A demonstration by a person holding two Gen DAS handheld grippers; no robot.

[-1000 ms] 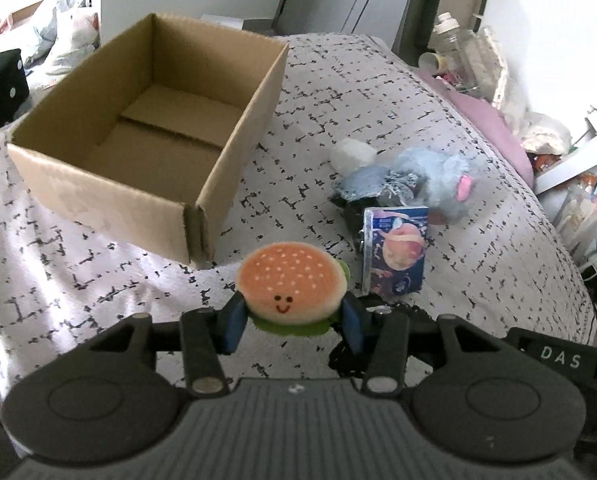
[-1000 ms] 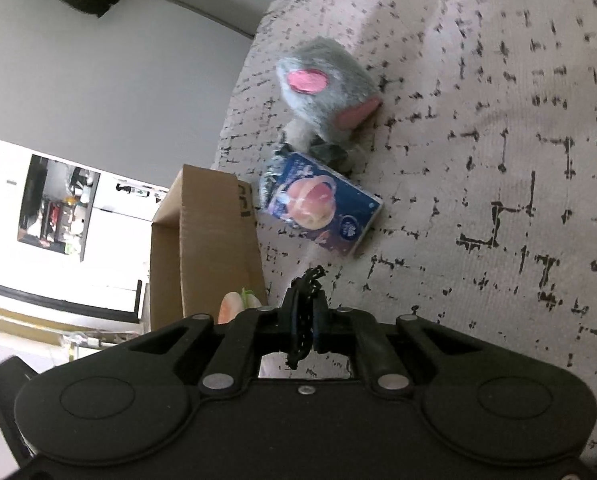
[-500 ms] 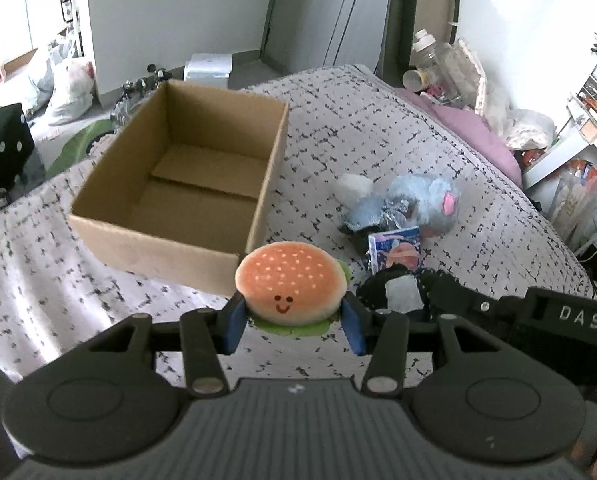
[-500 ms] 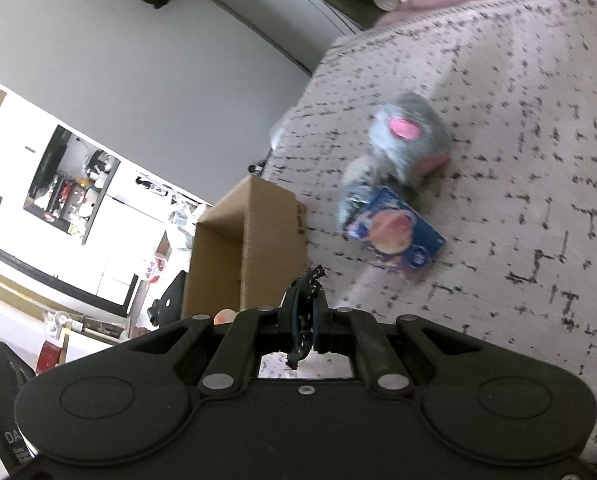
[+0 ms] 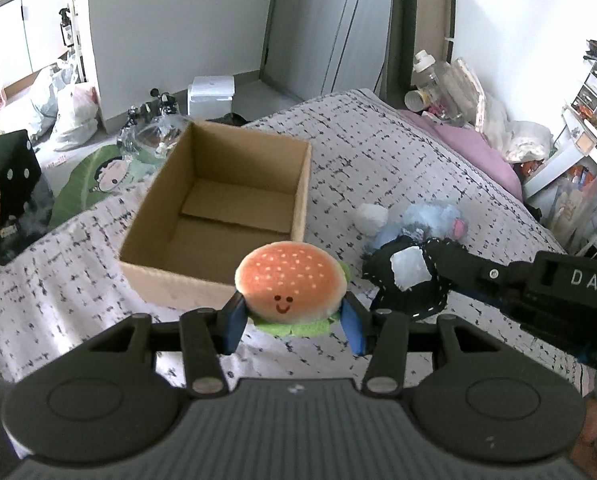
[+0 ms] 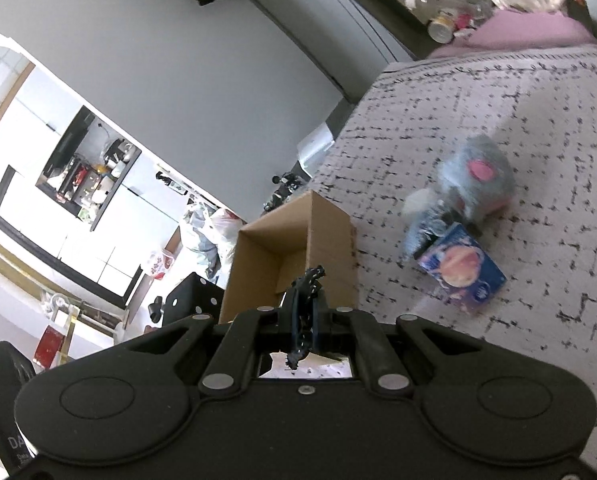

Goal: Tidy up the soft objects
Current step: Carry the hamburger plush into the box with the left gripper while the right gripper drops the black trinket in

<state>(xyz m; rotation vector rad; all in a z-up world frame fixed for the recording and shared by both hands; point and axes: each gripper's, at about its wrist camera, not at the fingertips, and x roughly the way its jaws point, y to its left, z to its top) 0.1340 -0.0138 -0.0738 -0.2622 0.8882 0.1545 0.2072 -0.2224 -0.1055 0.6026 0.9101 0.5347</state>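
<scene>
Both your grippers are loaded: left gripper (image 5: 292, 322) clamps the smiling plush burger (image 5: 291, 287), right gripper (image 6: 304, 322) pinches a black-and-white fabric piece (image 5: 408, 276) near the open cardboard box (image 5: 218, 232).

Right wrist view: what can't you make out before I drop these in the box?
- Black item: edge-on in the right claw, identity unclear.
- Cardboard box floor: mostly hidden by its wall and the claw.
- Grey plush: motion-blurred.
- Burger plush: out of this view; underside hidden in the left view.

Black cube with white dots (image 5: 12, 168) on floor left of patterned bedspread (image 5: 398, 168); white plastic bags (image 5: 72, 110) behind cube.
</scene>
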